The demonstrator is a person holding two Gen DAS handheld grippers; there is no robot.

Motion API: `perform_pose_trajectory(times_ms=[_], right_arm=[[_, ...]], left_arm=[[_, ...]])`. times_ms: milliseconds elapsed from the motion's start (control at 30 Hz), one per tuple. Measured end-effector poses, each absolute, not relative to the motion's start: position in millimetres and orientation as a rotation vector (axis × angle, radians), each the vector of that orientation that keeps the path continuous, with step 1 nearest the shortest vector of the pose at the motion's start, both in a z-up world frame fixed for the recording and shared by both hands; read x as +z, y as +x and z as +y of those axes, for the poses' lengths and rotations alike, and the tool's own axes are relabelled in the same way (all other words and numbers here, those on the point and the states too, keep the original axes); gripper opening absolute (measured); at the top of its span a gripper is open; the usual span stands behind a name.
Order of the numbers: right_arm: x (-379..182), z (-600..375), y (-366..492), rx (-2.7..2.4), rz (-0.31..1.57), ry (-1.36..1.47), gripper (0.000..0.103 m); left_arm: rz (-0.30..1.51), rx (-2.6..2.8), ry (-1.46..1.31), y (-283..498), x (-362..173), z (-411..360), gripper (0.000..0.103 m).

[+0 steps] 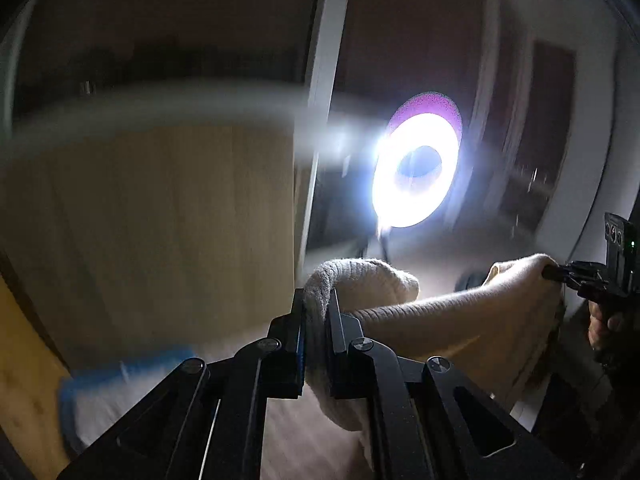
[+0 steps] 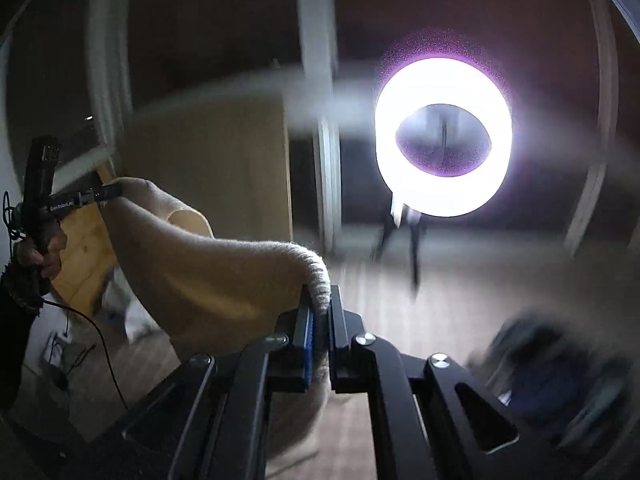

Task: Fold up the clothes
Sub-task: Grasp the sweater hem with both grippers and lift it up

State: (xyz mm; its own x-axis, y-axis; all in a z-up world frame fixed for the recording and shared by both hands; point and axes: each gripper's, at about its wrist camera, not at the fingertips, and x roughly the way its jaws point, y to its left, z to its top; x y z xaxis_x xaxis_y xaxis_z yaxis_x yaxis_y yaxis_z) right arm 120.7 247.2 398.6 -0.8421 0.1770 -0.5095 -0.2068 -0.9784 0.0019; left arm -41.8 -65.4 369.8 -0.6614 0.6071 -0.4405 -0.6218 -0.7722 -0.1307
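a: left gripper (image 1: 316, 312)? right gripper (image 2: 320, 312)?
b: both clamped on cream knit (image 1: 460, 320), one end each.
a: knit where?
b: stretched midair, below and in front of ring light (image 2: 444, 136). background blurred.

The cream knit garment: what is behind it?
Behind the cream knit garment stand a bright ring light and a blurred wooden panel. What lies directly behind the cloth is covered.

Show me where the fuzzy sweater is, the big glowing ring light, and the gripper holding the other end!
sweater (image 1: 440, 320): left wrist view, on the knit stretch between the grippers.
ring light (image 2: 444, 196): right wrist view, on the bright ring's lower band.
right gripper (image 1: 554, 272): left wrist view, at its fingertips pinching the sweater.
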Motion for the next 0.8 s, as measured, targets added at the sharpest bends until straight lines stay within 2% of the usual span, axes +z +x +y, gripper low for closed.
perform_pose_trajectory(times_ms=[133,267,367,500,633,800], right_arm=[[492.7,224.4,154.1,2.853,-0.124,-0.517,0.005],[544.9,212.1,195.3,2.867,-0.196,-0.335,0.005],[562.4,204.3,218.9,2.879,-0.249,-0.259,0.005],[563.6,202.3,228.5,2.863,-0.307,-0.211,0.005],[544.5,226.7,202.8,2.868,-0.252,-0.301,0.005],[476.1,266.8,117.7,2.840,-0.183,-0.563,0.005]], left_arm=[[0.006,2.437,-0.362,5.4,450.7,-88.1,0.006],[0.030,2.478,-0.186,54.9,498.7,-99.3,0.006],[0.059,2.501,-0.091,86.7,518.9,-103.0,0.006],[0.090,2.515,-0.060,109.9,527.1,-102.1,0.006],[0.181,2.561,-0.139,101.9,513.3,-85.7,0.007],[0.192,2.606,-0.449,3.3,440.0,-58.6,0.007]])
